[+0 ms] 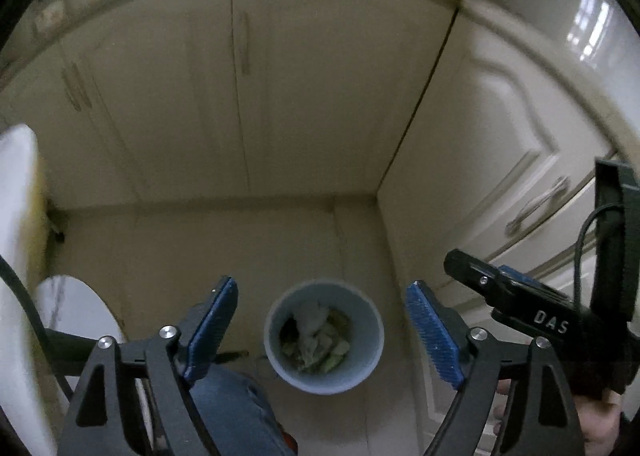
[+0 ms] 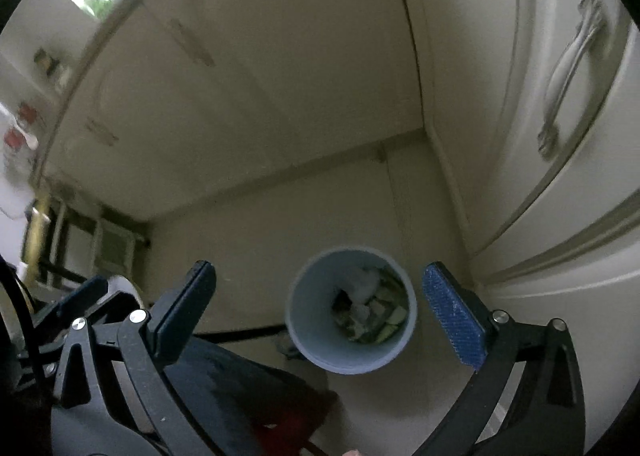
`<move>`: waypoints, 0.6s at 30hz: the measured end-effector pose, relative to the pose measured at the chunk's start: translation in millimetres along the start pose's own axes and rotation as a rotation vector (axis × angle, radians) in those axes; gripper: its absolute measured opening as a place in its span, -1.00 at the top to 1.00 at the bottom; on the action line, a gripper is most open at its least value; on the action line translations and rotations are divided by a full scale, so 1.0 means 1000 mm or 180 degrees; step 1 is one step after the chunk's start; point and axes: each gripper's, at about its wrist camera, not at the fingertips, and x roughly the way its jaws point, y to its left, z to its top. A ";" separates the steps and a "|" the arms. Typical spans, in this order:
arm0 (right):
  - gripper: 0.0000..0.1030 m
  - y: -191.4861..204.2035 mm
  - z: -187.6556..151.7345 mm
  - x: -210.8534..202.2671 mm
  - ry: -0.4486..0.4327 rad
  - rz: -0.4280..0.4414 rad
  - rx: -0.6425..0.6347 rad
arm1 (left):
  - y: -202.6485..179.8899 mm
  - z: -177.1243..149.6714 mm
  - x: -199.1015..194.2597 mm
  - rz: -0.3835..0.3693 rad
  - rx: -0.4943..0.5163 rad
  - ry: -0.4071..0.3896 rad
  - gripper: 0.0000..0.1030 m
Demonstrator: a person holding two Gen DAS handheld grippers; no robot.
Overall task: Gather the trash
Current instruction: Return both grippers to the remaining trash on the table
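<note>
- My left claw [image 1: 322, 330] is spread wide with nothing between its pads; my right claw [image 2: 320, 312] is spread and bare too.
- The trash bin [image 1: 276, 352] stands on the floor [image 1: 200, 248] in the cabinet [image 1: 320, 95] corner, below both claws — paper scraps [image 1: 316, 332] lie inside it.
- Risk: reaching in off-centre, a pad could catch the rim and tip the light bin over.
- Risk: the loose scraps are crumpled and thin — a shallow pinch would likely slip off them.
</note>
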 end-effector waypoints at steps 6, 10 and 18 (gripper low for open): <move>-1.00 0.045 0.014 -0.054 -0.0364 0.0163 -0.0114 | 0.016 -0.007 -0.087 0.0087 -0.0051 -0.0615 -0.85; -1.00 0.090 0.016 -0.088 -0.0579 0.0264 -0.0322 | 0.041 -0.020 -0.136 0.0222 -0.0180 -0.0850 -0.87; -1.00 0.192 0.000 -0.137 -0.0849 0.0529 -0.0806 | 0.083 -0.057 -0.223 0.0673 -0.0434 -0.1194 -0.94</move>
